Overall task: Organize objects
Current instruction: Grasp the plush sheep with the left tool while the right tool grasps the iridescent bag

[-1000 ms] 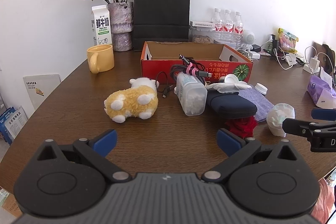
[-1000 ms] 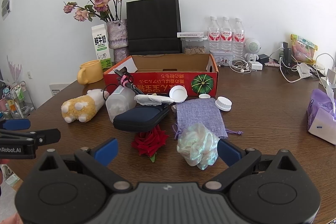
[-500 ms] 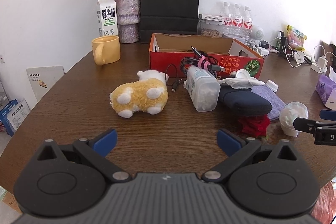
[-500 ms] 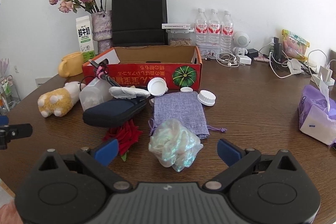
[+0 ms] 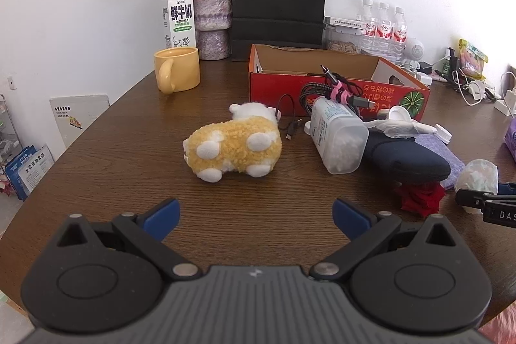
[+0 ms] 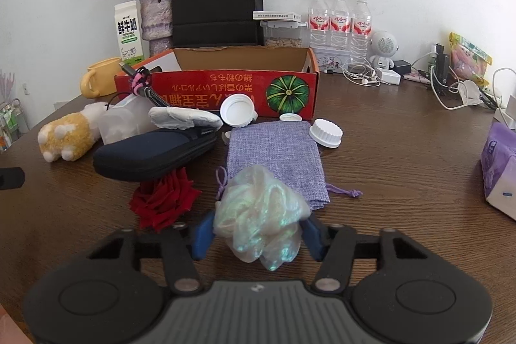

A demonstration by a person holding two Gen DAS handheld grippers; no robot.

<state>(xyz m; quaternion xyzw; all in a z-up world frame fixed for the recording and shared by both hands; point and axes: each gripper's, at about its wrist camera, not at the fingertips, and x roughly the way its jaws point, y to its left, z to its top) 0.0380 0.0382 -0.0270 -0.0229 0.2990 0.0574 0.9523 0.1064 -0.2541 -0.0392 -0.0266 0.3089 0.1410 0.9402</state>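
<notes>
The iridescent mesh puff (image 6: 261, 215) sits pinched between the right gripper (image 6: 256, 236) jaws, the red rose (image 6: 164, 199) just left and the purple pouch (image 6: 277, 153) beyond. Only the left wrist view shows the left gripper (image 5: 254, 213), spread wide and empty, the plush sheep (image 5: 233, 147) ahead of it.

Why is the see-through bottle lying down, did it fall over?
Tipped: the clear bottle lies on its side on the table, with the cable bundle resting on its far end. Whether it fell, cannot tell.

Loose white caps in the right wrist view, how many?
3: an open cap leaning against the red box, a small cap at the pouch's far edge, a ribbed cap right of the pouch. Others may be hidden.
</notes>
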